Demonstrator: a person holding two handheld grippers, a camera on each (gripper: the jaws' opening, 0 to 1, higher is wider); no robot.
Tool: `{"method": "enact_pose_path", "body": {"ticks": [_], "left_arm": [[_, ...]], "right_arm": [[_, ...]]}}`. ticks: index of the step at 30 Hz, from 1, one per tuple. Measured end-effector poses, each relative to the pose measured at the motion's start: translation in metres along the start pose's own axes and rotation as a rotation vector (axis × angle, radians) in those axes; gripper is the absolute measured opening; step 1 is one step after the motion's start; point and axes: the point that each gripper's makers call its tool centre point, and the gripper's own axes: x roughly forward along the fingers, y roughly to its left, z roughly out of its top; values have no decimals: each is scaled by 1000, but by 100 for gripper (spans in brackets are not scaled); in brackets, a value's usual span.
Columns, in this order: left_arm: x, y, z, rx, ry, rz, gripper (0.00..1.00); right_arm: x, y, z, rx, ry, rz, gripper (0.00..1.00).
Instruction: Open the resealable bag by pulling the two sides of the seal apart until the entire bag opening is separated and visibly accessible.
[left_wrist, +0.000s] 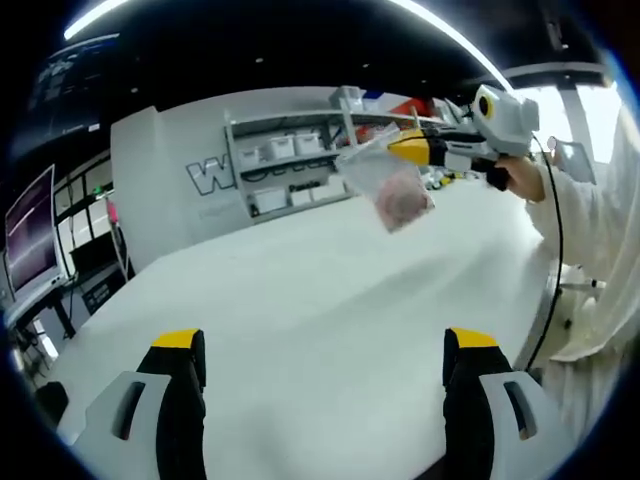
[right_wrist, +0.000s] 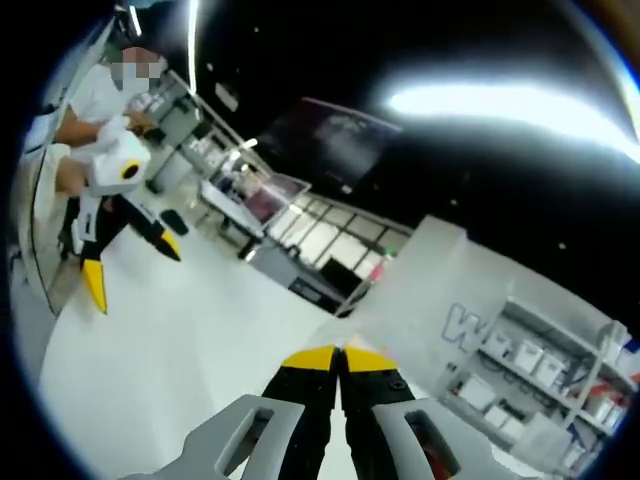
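White counter (left_wrist: 330, 300), bare surface. Metal shelf rack (left_wrist: 290, 160) with white bins against a white wall bearing grey lettering (left_wrist: 205, 177). Monitor (left_wrist: 30, 235) at far left.

Bag (left_wrist: 392, 182) hangs from right gripper (left_wrist: 412, 147) above table (left_wrist: 330, 300); shelves (left_wrist: 290, 165) behind; left gripper (left_wrist: 325, 345) nearer.

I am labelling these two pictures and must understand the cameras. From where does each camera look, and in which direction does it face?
Left gripper view: rides the left gripper, jaws wide apart, facing across the white table to the right gripper holding the bag; a white sleeve shows.
Right gripper view: rides the right gripper, jaws together, tilted toward the dark ceiling; the left gripper shows.
Shared: table, shelves, both grippers.
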Motion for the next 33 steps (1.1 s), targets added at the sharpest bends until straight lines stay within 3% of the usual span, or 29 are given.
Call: {"method": "enact_pose_path", "body": {"ticks": [11, 24, 33], "left_arm": [[-1, 0, 0, 4, -1, 0, 97], [-2, -3, 3, 4, -9, -2, 96], [-2, -5, 3, -6, -16, -10, 95]], "right_arm": [[-19, 33, -8, 59, 10, 37, 0], [-30, 50, -16, 97, 34, 55, 0], [-38, 66, -10, 114, 29, 76, 0]]}}
